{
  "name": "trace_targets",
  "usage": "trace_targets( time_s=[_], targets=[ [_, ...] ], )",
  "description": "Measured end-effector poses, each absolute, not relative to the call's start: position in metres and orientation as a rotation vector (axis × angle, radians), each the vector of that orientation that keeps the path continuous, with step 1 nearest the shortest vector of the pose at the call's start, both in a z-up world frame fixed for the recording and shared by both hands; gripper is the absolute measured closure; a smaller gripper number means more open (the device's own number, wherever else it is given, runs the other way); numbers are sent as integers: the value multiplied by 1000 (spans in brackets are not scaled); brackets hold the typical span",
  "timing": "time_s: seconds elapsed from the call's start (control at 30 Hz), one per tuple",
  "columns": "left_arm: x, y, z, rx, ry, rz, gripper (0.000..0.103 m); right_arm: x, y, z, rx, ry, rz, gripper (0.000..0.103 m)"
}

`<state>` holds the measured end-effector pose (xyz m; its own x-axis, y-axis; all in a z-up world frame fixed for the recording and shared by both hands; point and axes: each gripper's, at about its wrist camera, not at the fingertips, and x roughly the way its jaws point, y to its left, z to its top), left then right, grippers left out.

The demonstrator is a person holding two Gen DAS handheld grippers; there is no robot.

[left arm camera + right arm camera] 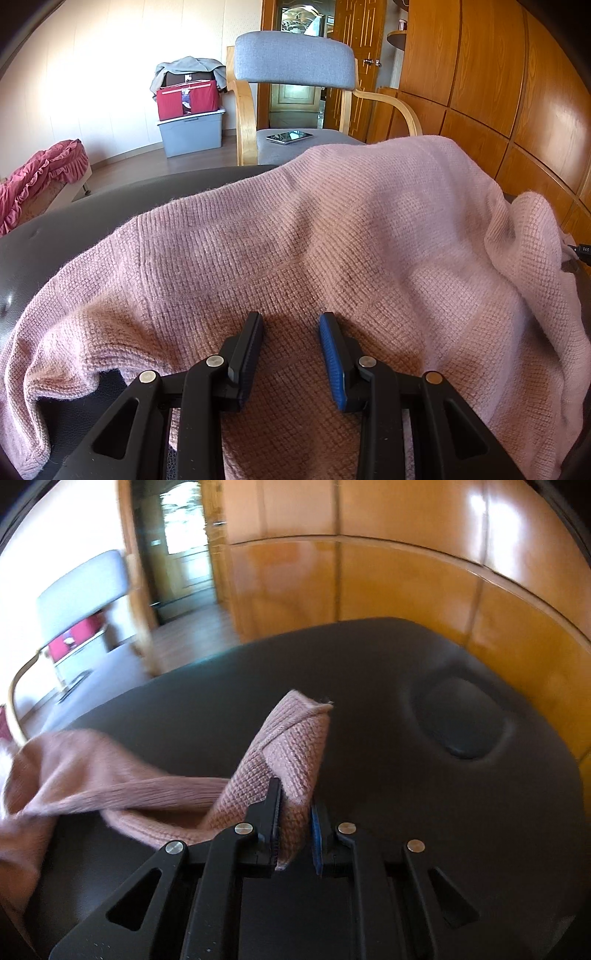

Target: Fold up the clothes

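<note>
**Tongs and sweater: position record**

Tongs, right (293,823): your jaws are pinched on a folded edge of the pink knit sweater (284,760). The black finger (271,808) presses one face of the fold, the blue-padded finger (317,834) the other. Knit stands up above the tips as a peaked flap. From the grip, a band of the same fabric trails away to the left of the view, lifted off the dark padded table (369,686) near the jaws and blurred at its far end. Your gripper angles downward toward the table top.

Tongs, left (291,328): your jaws stand partly spread, with a clear gap between the black finger (251,350) and the blue pad (332,358). Both tips rest down on the sweater (295,229); whether they press it or only touch cannot be told. No fabric is gathered between them. This gripper also tilts down onto the cloth.

Sweater, location: spread across the dark table (74,221), covering most of it in the left view, with one side raised in a hump at the right.

Background: grey armchair (295,59) with a phone (290,136) on its seat; grey storage bin (192,133) topped by a red box (186,98).
</note>
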<state>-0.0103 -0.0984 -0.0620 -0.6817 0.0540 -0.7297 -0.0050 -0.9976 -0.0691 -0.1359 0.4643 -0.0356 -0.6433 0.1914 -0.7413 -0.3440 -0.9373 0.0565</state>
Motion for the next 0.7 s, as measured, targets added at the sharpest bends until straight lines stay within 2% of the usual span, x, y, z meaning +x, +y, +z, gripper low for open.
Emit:
trace_targets(
  time_s=[0.17, 0.23, 0.27, 0.3, 0.33, 0.4, 0.5, 0.6, 0.7],
  targets=[
    [-10, -99, -62, -1240, -90, 2852, 71, -139, 500, -54, -1126, 399, 2483, 88],
    [-10, -99, -62, -1240, -90, 2852, 71, -130, 510, -59, -1096, 503, 2435, 77],
    [-10, -99, -62, -1240, -90, 2852, 71, -125, 513, -60, -1069, 555, 2416, 75],
    [-10, -99, -62, -1240, -90, 2852, 71, -119, 515, -59, -1032, 583, 2399, 67],
    [-10, -99, -62, -1240, -89, 2852, 71, -111, 511, -53, -970, 556, 2391, 57],
    [-9, -100, -62, -1240, -89, 2851, 71, -103, 500, -40, -886, 525, 2426, 45],
    [-9, -99, -62, -1240, -90, 2851, 71, -115, 481, -25, -947, 558, 2555, 27],
    [-10, -99, -62, -1240, -89, 2852, 71, -139, 471, -22, -1082, 590, 2573, 25],
    [-10, -99, -62, -1239, -91, 2851, 71, -159, 463, -16, -1172, 359, 2548, 25]
  ],
)
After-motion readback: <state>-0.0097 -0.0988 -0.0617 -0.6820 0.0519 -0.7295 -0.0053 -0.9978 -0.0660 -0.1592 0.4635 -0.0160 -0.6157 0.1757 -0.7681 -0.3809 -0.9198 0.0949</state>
